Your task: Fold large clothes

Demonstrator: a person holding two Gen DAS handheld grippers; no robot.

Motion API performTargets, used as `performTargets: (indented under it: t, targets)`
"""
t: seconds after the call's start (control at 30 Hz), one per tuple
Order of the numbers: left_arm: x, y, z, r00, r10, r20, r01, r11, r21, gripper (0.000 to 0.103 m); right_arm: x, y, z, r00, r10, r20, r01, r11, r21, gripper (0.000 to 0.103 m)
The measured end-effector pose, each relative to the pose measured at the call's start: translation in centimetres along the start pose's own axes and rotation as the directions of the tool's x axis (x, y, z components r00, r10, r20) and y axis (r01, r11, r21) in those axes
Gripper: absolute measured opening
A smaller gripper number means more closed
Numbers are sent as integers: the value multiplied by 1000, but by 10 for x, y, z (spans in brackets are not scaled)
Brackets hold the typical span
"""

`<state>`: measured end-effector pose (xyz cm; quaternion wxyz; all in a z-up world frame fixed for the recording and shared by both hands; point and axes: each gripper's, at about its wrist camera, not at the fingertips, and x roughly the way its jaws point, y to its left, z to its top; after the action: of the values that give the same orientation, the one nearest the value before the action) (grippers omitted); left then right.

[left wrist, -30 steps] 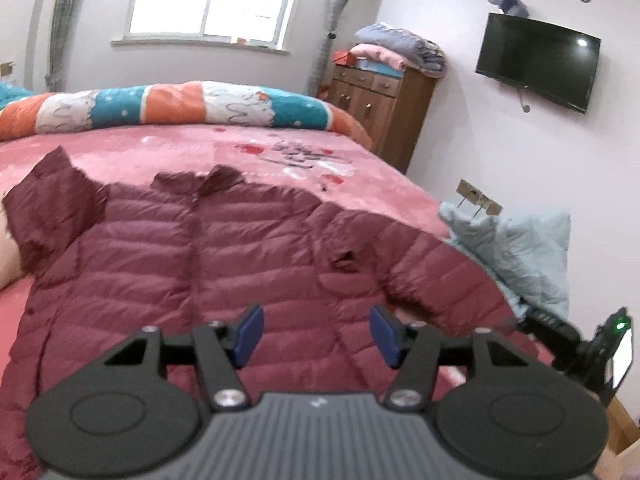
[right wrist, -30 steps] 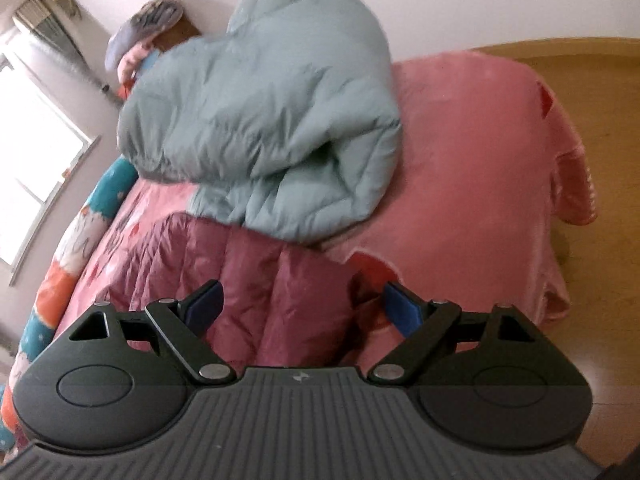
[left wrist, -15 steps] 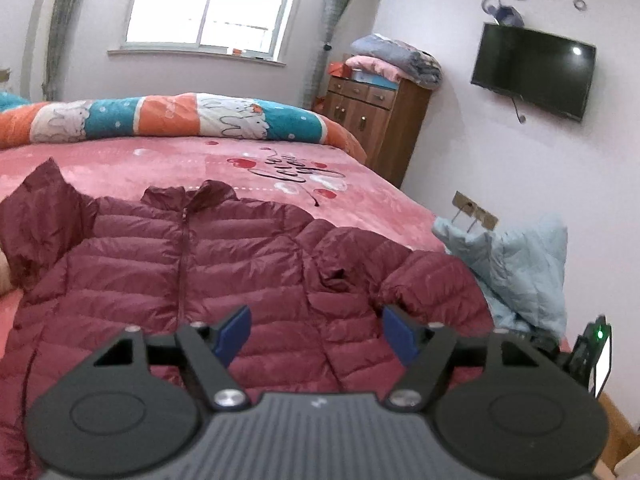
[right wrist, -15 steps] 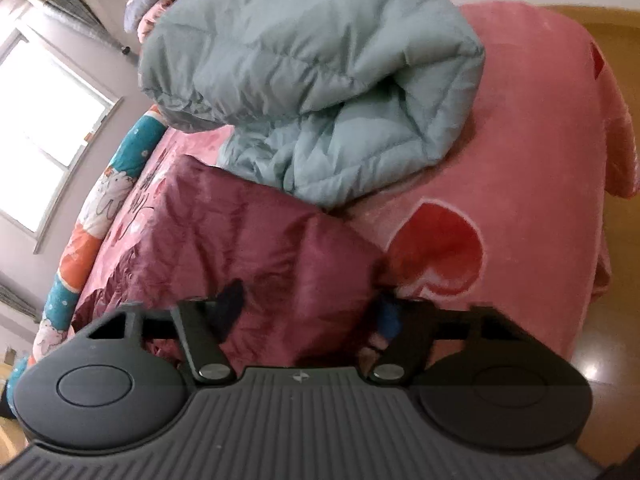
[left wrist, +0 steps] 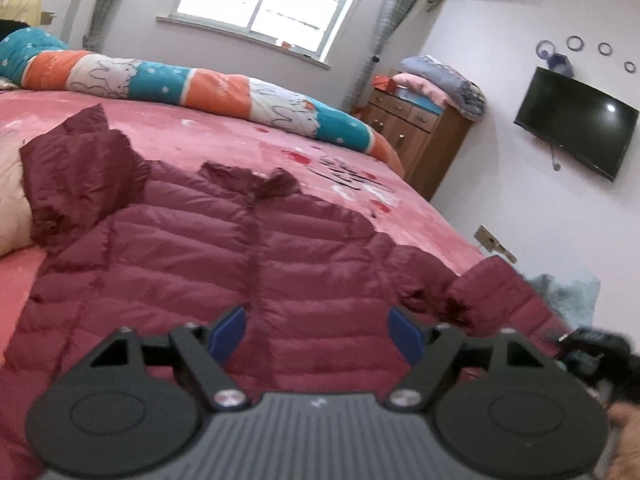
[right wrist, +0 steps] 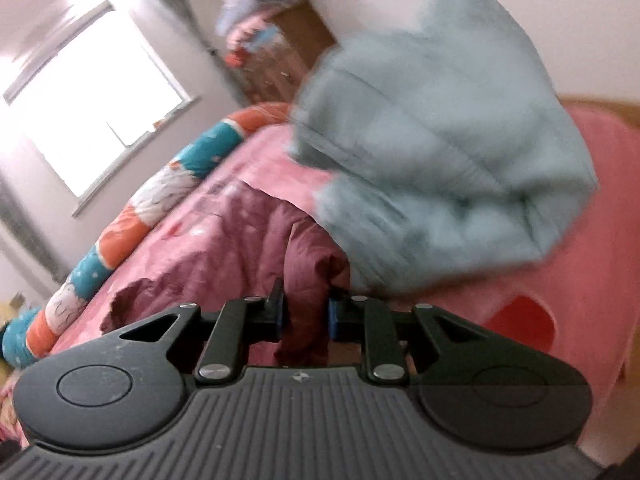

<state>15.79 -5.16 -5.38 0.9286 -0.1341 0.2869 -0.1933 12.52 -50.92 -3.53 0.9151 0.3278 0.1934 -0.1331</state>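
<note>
A dark red puffer jacket (left wrist: pixel 248 264) lies front up on the pink bed (left wrist: pixel 208 140), collar toward the window, its left sleeve bent up. My left gripper (left wrist: pixel 316 332) is open and empty, hovering over the jacket's lower front. My right gripper (right wrist: pixel 305 312) is shut on the end of the jacket's right sleeve (right wrist: pixel 308 276) and holds it lifted off the bed. That sleeve also shows raised at the right of the left wrist view (left wrist: pixel 500 292).
A pale blue puffer jacket (right wrist: pixel 440 152) is heaped on the bed corner just beyond the held sleeve. A rolled orange, teal and white quilt (left wrist: pixel 208 84) lies along the far side. A wooden dresser (left wrist: pixel 416 144) and a wall TV (left wrist: pixel 576 120) stand to the right.
My right gripper has closed on the red sleeve end and lifted it. My left gripper has drawn back a little, still open.
</note>
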Motion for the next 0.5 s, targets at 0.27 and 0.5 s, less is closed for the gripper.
performTargets:
  t: [0.27, 0.5]
  targets:
    - [16, 61, 2, 1000, -2, 15, 3, 998, -61, 78, -3, 107, 62, 971, 234, 46, -219, 950, -224, 22]
    - [23, 105, 2, 997, -65, 39, 70, 984, -161, 78, 32, 219, 98, 882, 471, 0, -455, 851, -261, 20]
